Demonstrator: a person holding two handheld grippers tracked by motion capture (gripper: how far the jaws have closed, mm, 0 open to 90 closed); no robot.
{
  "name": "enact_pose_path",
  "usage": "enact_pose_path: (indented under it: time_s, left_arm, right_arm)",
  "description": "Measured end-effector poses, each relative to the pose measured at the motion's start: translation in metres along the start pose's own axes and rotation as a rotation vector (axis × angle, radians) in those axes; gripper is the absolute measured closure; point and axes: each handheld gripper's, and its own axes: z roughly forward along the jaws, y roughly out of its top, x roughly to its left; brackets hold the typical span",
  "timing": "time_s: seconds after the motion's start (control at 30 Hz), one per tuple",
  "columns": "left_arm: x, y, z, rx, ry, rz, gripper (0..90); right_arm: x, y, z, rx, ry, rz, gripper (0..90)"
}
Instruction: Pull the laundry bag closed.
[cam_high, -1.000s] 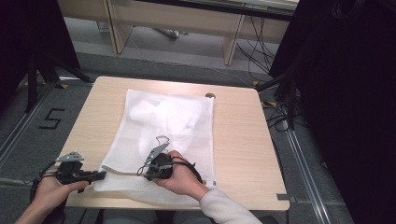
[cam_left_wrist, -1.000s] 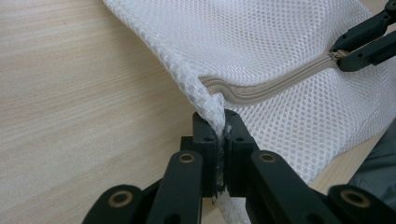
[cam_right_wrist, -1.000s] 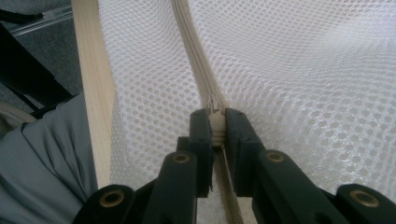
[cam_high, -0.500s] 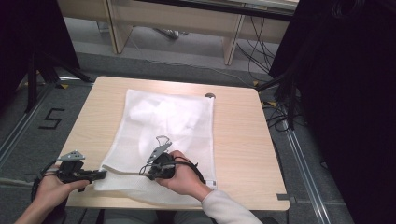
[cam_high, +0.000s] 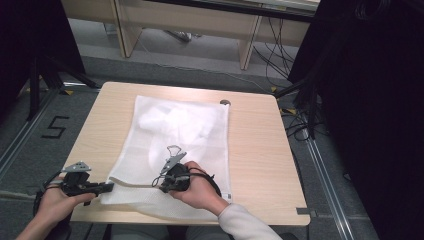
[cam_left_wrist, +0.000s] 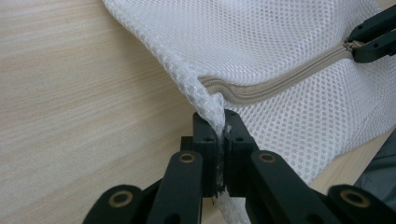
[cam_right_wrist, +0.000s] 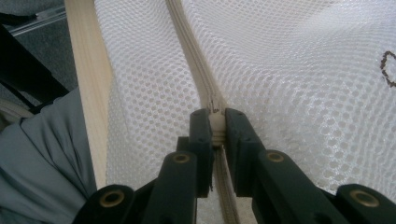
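Gripper (cam_left_wrist: 219, 135) on the left pinched the corner of the white mesh laundry bag (cam_high: 175, 135) lying on the table (cam_high: 255, 150), so the right gripper (cam_right_wrist: 215, 128), clamped on what looked like the zipper pull (cam_right_wrist: 215, 122), needed a steady draw along the zipper (cam_left_wrist: 280, 79) against that anchor.

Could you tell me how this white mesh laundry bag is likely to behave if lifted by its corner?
Probably floppy: the mesh laundry bag bunches where the left tongs pinch it. Likely light, being thin open netting lying flat. The zipper may stiffen one edge slightly.
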Motion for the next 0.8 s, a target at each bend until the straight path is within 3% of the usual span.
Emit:
enact_pose_path:
  time_s: [0.67, 0.77, 0.8]
  left_arm:
    - [-0.0011, 0.0003, 0.0007, -0.004, -0.010, -0.002, 85.5]
    - [-0.0008, -0.0001, 0.0004, 0.000, 0.010, 0.002, 85.6]
    - [0.0016, 0.0002, -0.0017, 0.021, 0.011, 0.023, 85.6]
  right_arm:
    - [-0.0022, -0.0017, -0.0041, -0.002, 0.010, 0.008, 82.6]
    - [-0.0011, -0.0026, -0.0043, 0.029, -0.002, 0.031, 82.6]
    - [-0.0019, -0.0033, -0.0050, 0.038, -0.006, 0.040, 82.6]
